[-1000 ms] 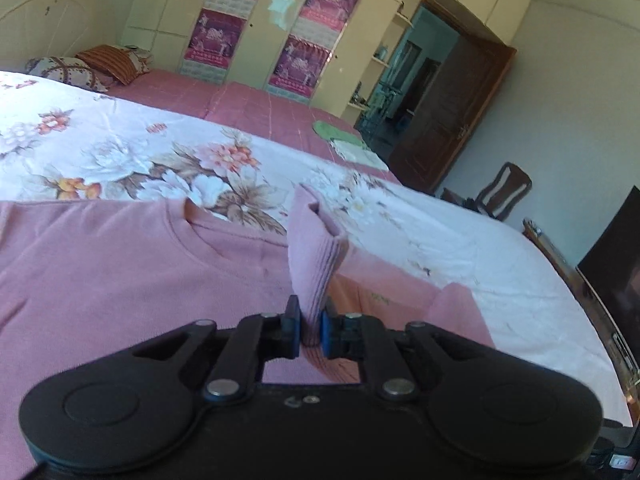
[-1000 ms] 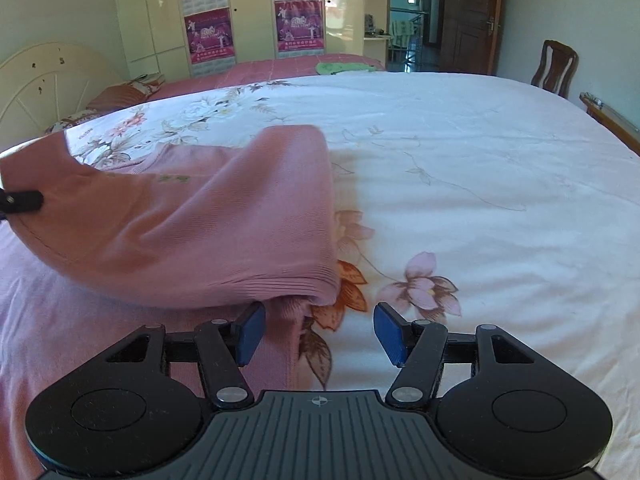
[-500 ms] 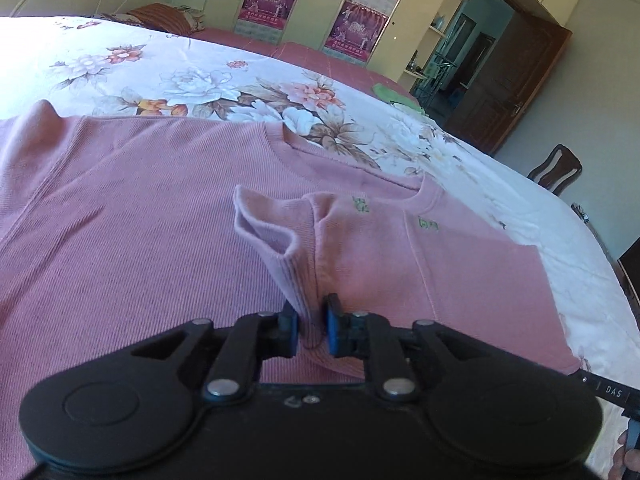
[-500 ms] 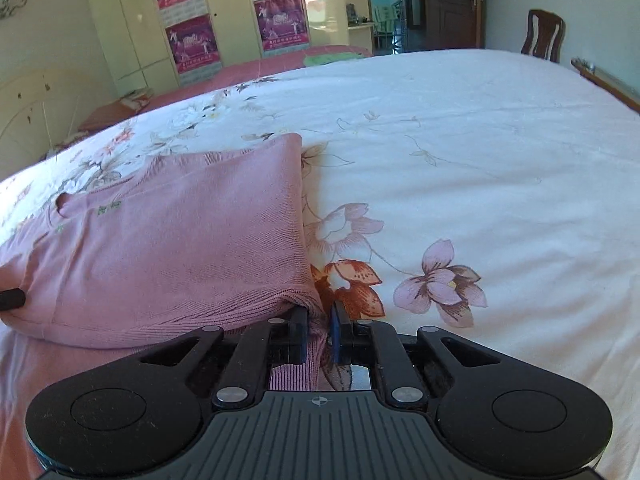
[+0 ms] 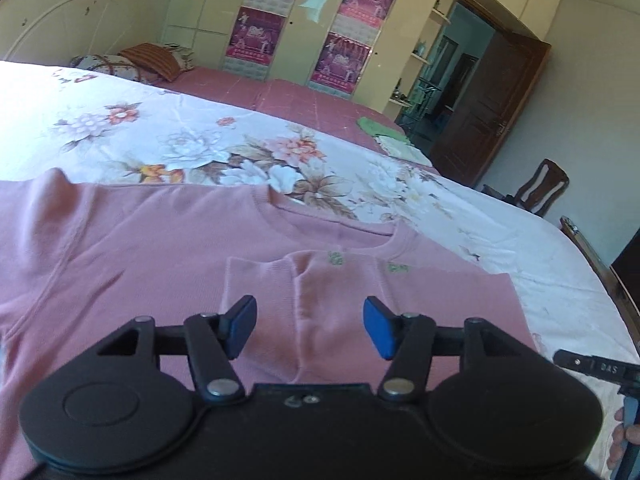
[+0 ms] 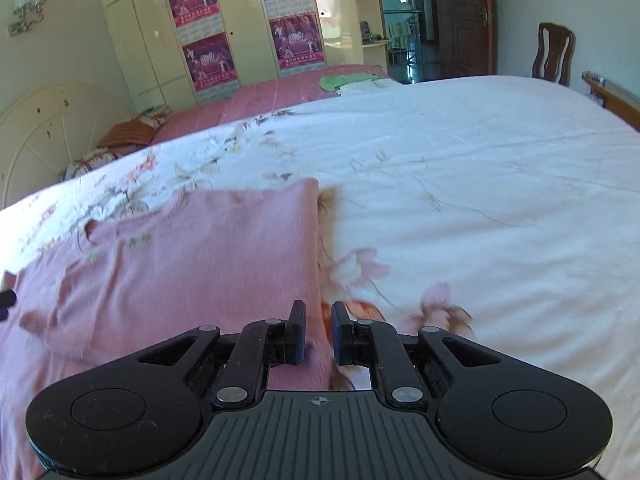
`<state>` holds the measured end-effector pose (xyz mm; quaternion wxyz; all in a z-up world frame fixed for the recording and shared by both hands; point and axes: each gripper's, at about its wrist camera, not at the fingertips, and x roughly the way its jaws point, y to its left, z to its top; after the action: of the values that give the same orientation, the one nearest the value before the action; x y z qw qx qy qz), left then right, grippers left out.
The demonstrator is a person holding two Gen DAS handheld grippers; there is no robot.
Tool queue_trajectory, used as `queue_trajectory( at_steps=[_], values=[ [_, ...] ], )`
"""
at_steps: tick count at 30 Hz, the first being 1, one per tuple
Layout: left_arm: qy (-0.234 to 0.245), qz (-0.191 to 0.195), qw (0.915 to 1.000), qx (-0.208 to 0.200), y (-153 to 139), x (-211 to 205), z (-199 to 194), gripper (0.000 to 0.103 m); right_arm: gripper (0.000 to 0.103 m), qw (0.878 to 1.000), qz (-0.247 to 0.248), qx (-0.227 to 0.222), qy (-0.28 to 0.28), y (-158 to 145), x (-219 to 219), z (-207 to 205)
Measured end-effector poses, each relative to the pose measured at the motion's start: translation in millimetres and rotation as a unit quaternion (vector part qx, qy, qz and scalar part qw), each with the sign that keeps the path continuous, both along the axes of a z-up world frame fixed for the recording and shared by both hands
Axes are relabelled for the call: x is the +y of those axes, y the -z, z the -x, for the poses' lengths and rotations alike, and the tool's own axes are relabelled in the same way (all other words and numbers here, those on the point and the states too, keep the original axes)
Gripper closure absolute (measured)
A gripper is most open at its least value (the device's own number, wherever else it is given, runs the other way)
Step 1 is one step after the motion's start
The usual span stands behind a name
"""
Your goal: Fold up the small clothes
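The pink top (image 5: 168, 264) lies flat on the floral bedspread (image 6: 460, 184), its right side folded in to a straight edge. The left gripper (image 5: 310, 326) has just been opening, jaws wide, nothing pinched. The right gripper (image 6: 318, 332), jaws narrow, grips that fold's near corner; bare bedspread stretches right and far.

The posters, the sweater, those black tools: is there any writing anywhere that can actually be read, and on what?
"DAS": white letters on the black tool part at the right edge of the left wrist view; it may be cut off.
Posters on the wardrobe doors: print and calendar grids too small and blurred to read.
Green marks below the neck of the pink sweater: too blurred to tell whether letters.
Nothing else readable.
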<state>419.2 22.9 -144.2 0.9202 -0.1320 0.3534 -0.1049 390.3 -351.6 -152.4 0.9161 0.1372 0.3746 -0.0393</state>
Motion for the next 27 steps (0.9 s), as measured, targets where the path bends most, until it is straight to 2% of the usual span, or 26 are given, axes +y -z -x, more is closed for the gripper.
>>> queue_trajectory(
  at_steps=[2,4,8,11,14,16,17,18,21,23,24,27],
  values=[
    [0.009,-0.011,0.9999,-0.002,7.8,-15.4,-12.1,0.046,0.092,1.000,0.002,0.003,-0.001,4.9,-0.5,-21.6],
    [0.009,-0.010,0.9998,0.012,19.4,-21.4,-24.3,0.046,0.091,1.000,0.001,0.004,-0.006,11.1,-1.4,-46.5],
    [-0.012,-0.012,0.9989,0.045,42.9,-11.8,-35.0,0.047,0.091,1.000,0.001,0.019,-0.011,24.9,-5.5,-90.0],
    [-0.013,-0.006,0.9991,0.039,47.5,-2.0,-30.3,0.049,0.088,1.000,-0.013,0.020,-0.007,31.9,-14.9,-113.3],
    [-0.008,-0.021,0.9991,0.036,46.1,-6.1,-28.3,0.049,0.043,1.000,-0.016,0.017,-0.005,35.4,-19.6,-126.3],
    [-0.012,-0.030,0.9988,0.037,42.6,-10.7,-28.9,0.049,0.043,1.000,-0.005,0.017,-0.019,37.6,-17.4,-130.9],
    [-0.012,-0.033,0.9987,0.035,41.2,-12.8,-29.6,0.048,0.050,1.000,0.005,0.017,-0.023,38.9,-14.9,-131.0],
    [-0.013,-0.035,0.9987,0.034,40.5,-14.3,-30.1,0.047,0.067,0.999,0.011,0.017,-0.028,39.9,-13.4,-130.7],
    [-0.018,-0.037,0.9987,0.031,43.1,-15.0,-34.9,0.048,0.085,0.999,0.000,0.013,-0.029,39.7,-17.8,-130.2],
    [-0.018,-0.046,0.9983,0.030,47.6,-13.8,-38.6,0.049,0.089,0.999,0.011,0.010,-0.030,39.0,-19.0,-128.8],
    [-0.016,-0.047,0.9984,0.027,49.0,-12.9,-38.2,0.049,0.089,0.999,0.036,0.006,-0.029,40.1,-15.4,-129.7],
    [-0.005,-0.065,0.9976,0.024,48.1,-16.0,-35.7,0.049,0.088,0.998,0.062,0.003,-0.033,43.9,-8.9,-132.1]
  ],
)
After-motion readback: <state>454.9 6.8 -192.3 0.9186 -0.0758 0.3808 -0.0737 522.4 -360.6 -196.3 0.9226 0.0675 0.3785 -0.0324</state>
